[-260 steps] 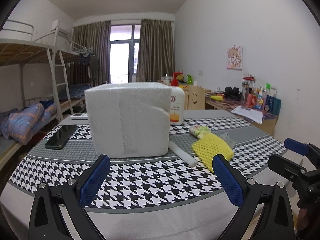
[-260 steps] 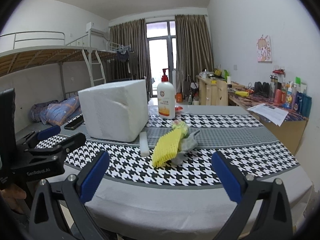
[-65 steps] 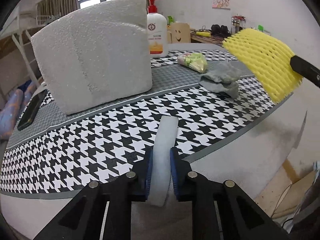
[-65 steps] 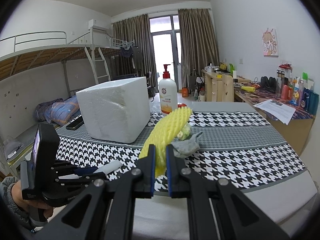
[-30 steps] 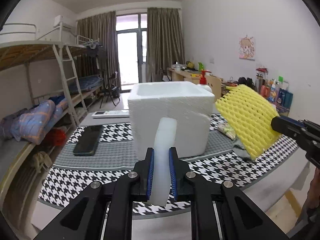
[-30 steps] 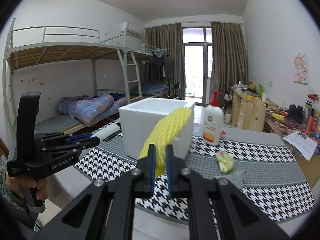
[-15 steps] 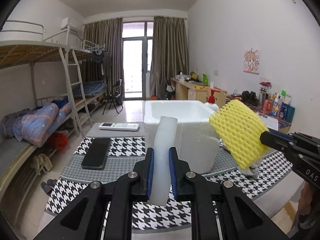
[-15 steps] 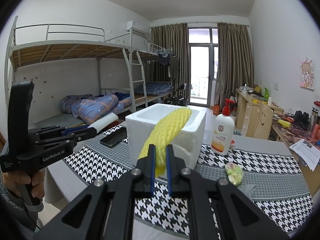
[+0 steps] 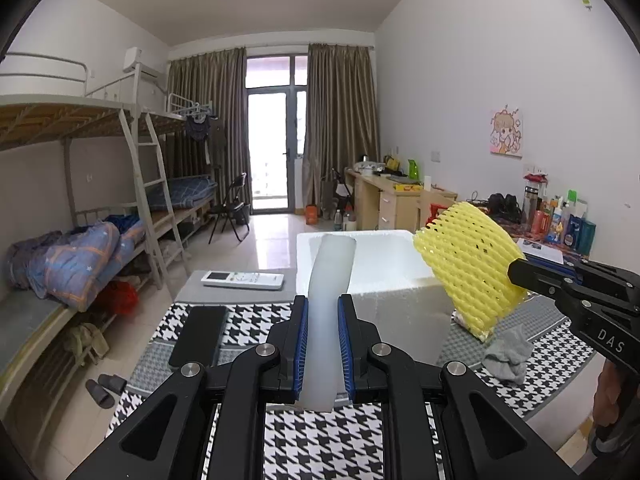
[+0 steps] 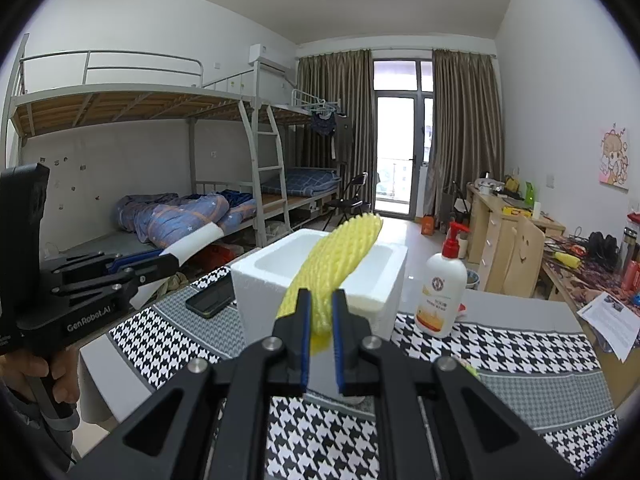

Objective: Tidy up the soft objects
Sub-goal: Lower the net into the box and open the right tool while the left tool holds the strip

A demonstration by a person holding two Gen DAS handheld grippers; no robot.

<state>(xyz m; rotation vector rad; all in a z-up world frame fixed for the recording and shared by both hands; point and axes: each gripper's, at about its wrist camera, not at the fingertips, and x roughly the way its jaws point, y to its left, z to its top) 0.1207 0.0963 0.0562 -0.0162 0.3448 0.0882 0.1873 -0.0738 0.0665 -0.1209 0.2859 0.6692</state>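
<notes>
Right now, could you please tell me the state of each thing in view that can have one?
Left gripper: shut on the white foam tube, held up off the table.
Right gripper: shut on the yellow foam net, held up.
Foam box: open, no lid, upright.
Lotion bottle: upright.
Grey cloth: crumpled on the table.

Even daylight in both my wrist views
The balcony door (image 9: 276, 148) glares white, shadows are soft, edges bend and go black, and everything looks sharp
</notes>
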